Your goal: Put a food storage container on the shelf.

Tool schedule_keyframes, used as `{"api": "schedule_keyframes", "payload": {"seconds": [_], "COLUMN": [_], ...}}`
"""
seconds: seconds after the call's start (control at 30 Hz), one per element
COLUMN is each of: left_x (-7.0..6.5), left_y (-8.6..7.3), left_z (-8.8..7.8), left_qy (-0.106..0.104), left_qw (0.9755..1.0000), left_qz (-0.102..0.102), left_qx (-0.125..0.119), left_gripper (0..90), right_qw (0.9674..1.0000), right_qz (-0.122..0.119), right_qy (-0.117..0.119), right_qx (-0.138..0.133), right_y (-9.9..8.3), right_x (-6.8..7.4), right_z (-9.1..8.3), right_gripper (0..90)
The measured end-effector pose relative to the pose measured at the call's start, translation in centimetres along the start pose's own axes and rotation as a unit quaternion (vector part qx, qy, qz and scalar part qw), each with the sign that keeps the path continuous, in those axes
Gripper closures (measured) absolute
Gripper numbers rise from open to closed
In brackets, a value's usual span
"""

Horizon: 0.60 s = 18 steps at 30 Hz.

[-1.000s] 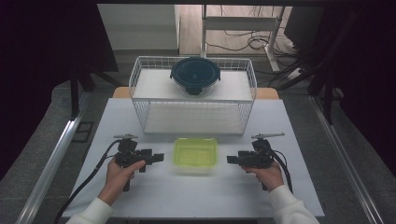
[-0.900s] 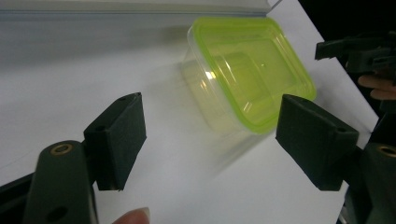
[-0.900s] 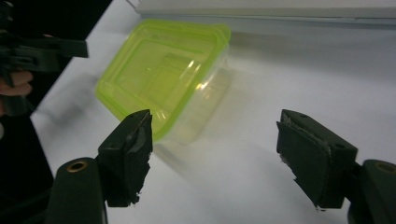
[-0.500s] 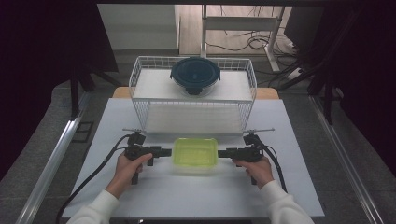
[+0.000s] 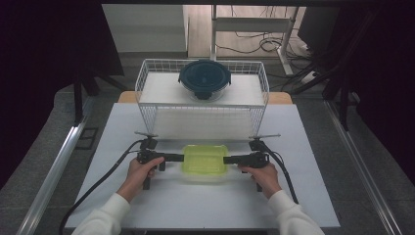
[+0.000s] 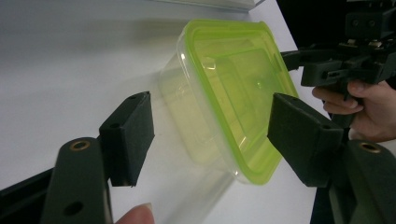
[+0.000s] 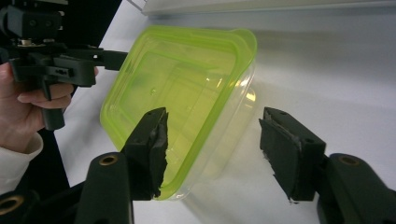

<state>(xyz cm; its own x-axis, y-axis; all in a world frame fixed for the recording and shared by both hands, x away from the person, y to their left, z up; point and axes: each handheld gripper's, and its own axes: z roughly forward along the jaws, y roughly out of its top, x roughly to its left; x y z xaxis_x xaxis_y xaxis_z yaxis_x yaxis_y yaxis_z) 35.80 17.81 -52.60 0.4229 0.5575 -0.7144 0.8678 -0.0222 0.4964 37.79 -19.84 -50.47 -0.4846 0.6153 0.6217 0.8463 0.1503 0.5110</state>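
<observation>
A clear plastic box with a lime-green lid sits on the white tabletop in the lower middle of the high view, just in front of a white wire basket. A round dark-blue lidded bowl rests inside the basket, toward the upper middle of the frame.

The left claw comes in from the left side of the box, held in the person's left hand, and its tips reach the box's left edge. In the left gripper view the box lies between the two black pads; the pads stand on either side of its near end with a gap showing, so the left claw is partly open and has just been closing without yet pressing on the box.

The right claw meets the box from the right, held in the right hand. In the right gripper view the right claw straddles the box's near corner: one pad lies against or just over the green lid's rim, the other stands clear on the tabletop side. Its jaws have also just been closing, and I cannot tell whether the nearer pad truly touches the lid. Cables trail from both claws toward the bottom of the frame.
</observation>
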Motion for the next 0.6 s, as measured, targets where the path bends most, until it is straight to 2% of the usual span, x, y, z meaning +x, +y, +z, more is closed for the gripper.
{"api": "schedule_keyframes", "payload": {"seconds": [0.07,0.2,0.33,0.43,0.5,0.53,0.6], "left_x": [0.0,0.2,0.4,0.5,0.5,0.4,0.3], "left_y": [0.1,0.1,0.0,-0.1,-0.2,-0.2,-0.3], "left_z": [0.2,0.6,0.9,1.1,1.3,1.3,1.3], "left_qy": [-0.006,-0.025,-0.034,-0.044,-0.05,-0.046,-0.036], "left_qw": [1.0,0.9996,0.9992,0.9986,0.9982,0.9982,0.9986], "left_qz": [-0.002,-0.012,-0.017,-0.025,-0.03,-0.031,-0.03], "left_qx": [0.0,0.002,0.009,0.013,0.015,0.021,0.026], "left_gripper": [33.0,37.1,43.8,51.1,58.8,62.5,67.8], "right_qw": [0.9999,0.9998,0.9991,0.9988,0.9984,0.9982,0.9983], "right_qz": [0.008,0.017,0.031,0.037,0.041,0.043,0.044], "right_qy": [0.01,0.01,0.028,0.032,0.036,0.041,0.034], "right_qx": [0.0,0.004,0.002,0.007,0.011,0.011,0.014], "right_y": [0.1,0.1,0.2,0.1,0.0,-0.1,-0.1], "right_x": [0.0,-0.4,-0.6,-0.7,-0.8,-0.8,-0.7], "right_z": [0.1,0.3,0.5,0.9,1.0,1.1,1.1], "right_gripper": [44.2,47.2,51.5,55.6,62.7,65.5,70.7]}}
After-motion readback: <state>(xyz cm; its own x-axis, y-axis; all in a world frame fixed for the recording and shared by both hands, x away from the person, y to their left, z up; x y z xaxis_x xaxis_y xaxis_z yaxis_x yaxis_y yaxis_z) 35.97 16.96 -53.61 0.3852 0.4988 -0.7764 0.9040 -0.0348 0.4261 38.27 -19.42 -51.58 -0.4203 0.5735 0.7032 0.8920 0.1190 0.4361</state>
